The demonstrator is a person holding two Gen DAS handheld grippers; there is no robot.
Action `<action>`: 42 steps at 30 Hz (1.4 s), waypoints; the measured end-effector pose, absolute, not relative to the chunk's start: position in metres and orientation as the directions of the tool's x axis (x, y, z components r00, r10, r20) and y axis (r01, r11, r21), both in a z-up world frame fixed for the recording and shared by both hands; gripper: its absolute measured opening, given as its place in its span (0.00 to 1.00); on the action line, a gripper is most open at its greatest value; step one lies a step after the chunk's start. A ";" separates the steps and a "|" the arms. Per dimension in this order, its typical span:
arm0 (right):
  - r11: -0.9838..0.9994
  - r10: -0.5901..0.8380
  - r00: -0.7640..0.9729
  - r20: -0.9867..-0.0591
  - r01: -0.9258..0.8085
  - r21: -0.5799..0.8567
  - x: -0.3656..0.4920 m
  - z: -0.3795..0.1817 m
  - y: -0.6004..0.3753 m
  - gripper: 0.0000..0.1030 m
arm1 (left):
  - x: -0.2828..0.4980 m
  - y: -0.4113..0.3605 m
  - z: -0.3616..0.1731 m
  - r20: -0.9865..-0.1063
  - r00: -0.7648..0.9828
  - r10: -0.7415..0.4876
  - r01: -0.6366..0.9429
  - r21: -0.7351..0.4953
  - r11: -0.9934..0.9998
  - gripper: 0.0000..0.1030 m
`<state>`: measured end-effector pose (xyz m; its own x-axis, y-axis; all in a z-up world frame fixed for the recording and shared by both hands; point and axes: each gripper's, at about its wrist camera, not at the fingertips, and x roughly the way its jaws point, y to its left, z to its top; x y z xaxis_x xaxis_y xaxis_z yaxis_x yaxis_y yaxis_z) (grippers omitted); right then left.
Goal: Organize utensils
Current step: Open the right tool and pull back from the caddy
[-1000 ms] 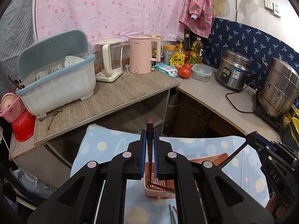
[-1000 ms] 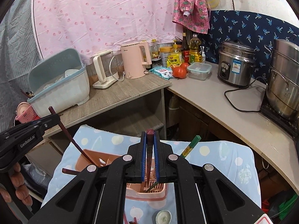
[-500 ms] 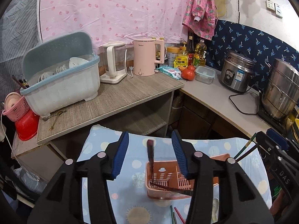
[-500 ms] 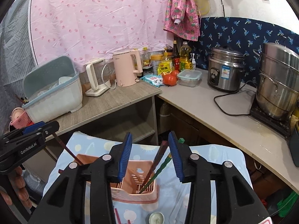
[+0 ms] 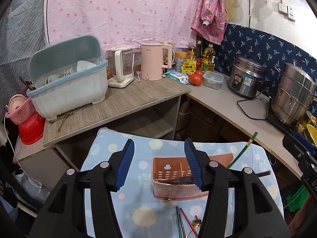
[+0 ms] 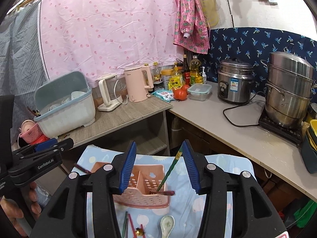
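Both sets of tongs stand wide open and hold nothing: the left gripper (image 5: 159, 162) and the right gripper (image 6: 159, 167) hang side by side above the pink utensil caddy (image 6: 141, 195), each with ribbed blue pads (image 6: 127, 168) on black plastic arms. The caddy sits on a pale blue cloth (image 5: 103, 154) printed with dots and suns; it is a thin, rigid plastic basket, perforated with round holes and split by a divider. A green chopstick (image 6: 169, 173) leans in its right compartment, tip down and top slanting up and away, and a dark red chopstick (image 5: 178, 181) lies low across the basket. What is left to sort lies on the cloth just in front of the caddy, below and nearer the camera than either open jaw: a few loose chopsticks (image 6: 126, 225), green and red, slim and smooth, with long axes running roughly toward and away from the viewer; a glossy white ceramic spoon (image 6: 167, 224) with its bowl toward the caddy; and a small gold spoon (image 5: 195, 223). In its own view the right gripper sits almost directly over the white spoon, so it looks the better placed for that piece, while the chopsticks lie slightly to its left. Any pick probably calls for a drop down and back, with the jaws set across the sticks' length.
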<state>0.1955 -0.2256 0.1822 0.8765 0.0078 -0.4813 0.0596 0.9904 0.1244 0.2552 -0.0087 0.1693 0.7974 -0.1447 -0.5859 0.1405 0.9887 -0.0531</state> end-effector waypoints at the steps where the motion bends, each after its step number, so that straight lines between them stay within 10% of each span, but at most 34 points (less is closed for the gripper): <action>1: 0.991 0.009 0.876 -0.483 0.058 0.123 0.192 0.182 -0.225 0.46 | 0.251 -0.009 0.170 -0.584 0.799 -0.145 0.140 -0.054 0.989 0.49; 42: 0.995 0.031 0.757 -0.653 0.038 0.091 0.045 0.085 -0.208 0.46 | 0.123 -0.013 0.093 -0.702 0.685 -0.193 0.189 -0.084 0.978 0.49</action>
<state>0.0455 -0.2076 0.0854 0.7569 0.0309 -0.6528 0.0378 0.9951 0.0910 0.1226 -0.0126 0.0927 0.6852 -0.1929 -0.7024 0.1894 0.9783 -0.0839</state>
